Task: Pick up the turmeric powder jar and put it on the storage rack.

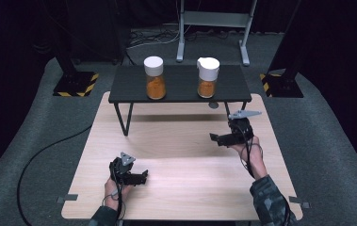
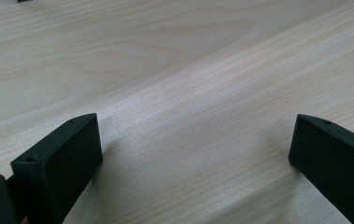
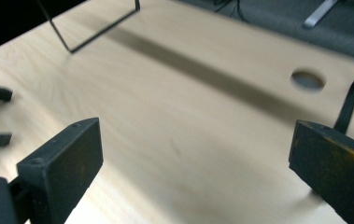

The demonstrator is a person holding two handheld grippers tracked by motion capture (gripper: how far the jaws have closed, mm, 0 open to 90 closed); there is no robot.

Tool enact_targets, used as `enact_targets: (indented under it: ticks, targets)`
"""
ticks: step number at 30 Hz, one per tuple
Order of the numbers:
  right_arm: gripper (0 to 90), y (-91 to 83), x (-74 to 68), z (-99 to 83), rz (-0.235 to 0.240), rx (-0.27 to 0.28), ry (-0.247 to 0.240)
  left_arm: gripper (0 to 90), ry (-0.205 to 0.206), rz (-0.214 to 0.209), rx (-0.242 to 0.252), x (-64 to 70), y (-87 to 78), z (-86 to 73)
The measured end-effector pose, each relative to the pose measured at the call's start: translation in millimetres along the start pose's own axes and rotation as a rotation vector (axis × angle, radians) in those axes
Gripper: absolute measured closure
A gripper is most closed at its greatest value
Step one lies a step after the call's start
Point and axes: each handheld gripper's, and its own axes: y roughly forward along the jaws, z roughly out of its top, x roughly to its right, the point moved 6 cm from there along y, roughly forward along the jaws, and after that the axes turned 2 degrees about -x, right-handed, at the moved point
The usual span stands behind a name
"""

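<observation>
- The left gripper (image 1: 141,178) sits low over the near left part of the wooden desk (image 1: 176,155), held in the person's left hand (image 1: 113,190), with a grey three-cornered plate on top
- In the left gripper view its fingers (image 2: 58,161) stand wide apart, with bare wood grain between them and nothing held
- The right gripper (image 1: 215,138) hovers over the right side of the desk, just in front of the black shelf (image 1: 129,87), held in the right hand (image 1: 251,150), its tips turned toward the desk's middle
- In the right gripper view its fingers (image 3: 60,161) are spread wide and empty; a round hole (image 3: 307,80) in the desk lies ahead, and a thin black leg of the shelf rises at the right edge
- Two jars of orange powder stand upright on the shelf, well apart from each other: the left jar (image 1: 155,79) with a flat white cap, the right jar (image 1: 207,78) with a white lid that looks uneven on top
- The right jar is the nearer one to the right gripper, though not touched by it
</observation>
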Motion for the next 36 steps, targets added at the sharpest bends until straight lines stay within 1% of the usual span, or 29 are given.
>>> enact_targets:
  ticks: [1,4,8,10,12,13,14,16,17,18,20,21,23,25,27,29,33,34,36]
  targets:
    - [1.7,0.0,0.0,0.0,0.0,0.0,0.0,2.0,0.0,0.0,0.0,0.0,0.0,0.0]
    - [1.7,4.0,-0.3,-24.1,0.005,-0.021,0.033,2.0,0.0,0.0,0.0,0.0,0.0,0.0]
    - [1.3,8.5,-1.2,-55.5,0.0,-0.034,0.068,2.1,0.0,0.0,0.0,0.0,0.0,0.0]
    - [0.6,11.9,-3.9,-72.5,-0.005,-0.04,0.078,2.1,0.0,0.001,0.0,0.1,0.0,0.0]
    - [0.1,16.0,-7.0,-89.8,-0.004,-0.052,0.1,2.1,0.0,0.001,0.0,0.1,-0.1,0.0]
    - [0.0,20.5,-10.7,-105.0,-0.011,-0.073,0.105,2.2,0.0,0.001,0.0,0.2,-0.1,0.0]
    - [0.0,20.5,-10.7,-105.0,-0.011,-0.073,0.105,2.2,0.0,0.001,0.0,0.2,-0.1,0.0]
    - [0.0,22.1,-14.6,-117.4,-0.026,-0.086,0.108,2.2,0.0,0.001,0.0,0.2,-0.1,0.0]
    - [0.0,21.2,-15.4,-128.0,-0.032,-0.077,0.127,2.2,0.0,0.001,0.0,0.2,-0.1,0.0]
    - [0.0,21.2,-15.4,-128.0,-0.032,-0.077,0.127,2.2,0.0,0.001,0.0,0.2,-0.1,0.0]
    - [0.0,19.8,-17.9,-136.0,-0.058,-0.062,0.13,2.2,0.0,0.001,-0.001,0.2,-0.1,0.0]
    - [0.0,19.4,-17.8,-138.1,-0.059,-0.063,0.137,2.2,0.0,0.001,0.0,0.2,-0.1,0.0]
    - [0.0,16.3,-18.0,-141.9,-0.062,-0.029,0.141,2.2,0.0,0.001,0.0,0.2,-0.1,0.0]
    - [0.0,16.8,-15.9,-143.0,-0.055,-0.029,0.15,2.2,0.001,0.0,0.0,0.0,0.0,0.0]
    - [0.0,16.6,-16.7,-143.8,-0.061,-0.021,0.15,2.2,0.001,0.0,0.0,0.1,0.0,0.0]
    - [0.0,16.9,-16.7,-143.5,-0.061,-0.024,0.149,2.2,0.001,0.0,0.0,0.1,0.0,0.0]
    - [0.0,19.8,-16.4,-139.9,-0.061,-0.054,0.141,2.2,0.001,-0.005,0.002,-0.9,0.3,0.0]
    - [0.0,19.8,-16.4,-139.9,-0.061,-0.054,0.141,2.2,0.002,-0.004,0.002,-1.8,0.4,0.2]
    - [0.2,19.7,-18.6,-139.8,-0.075,-0.055,0.14,2.2,-0.004,-0.002,0.004,-2.3,1.1,0.5]
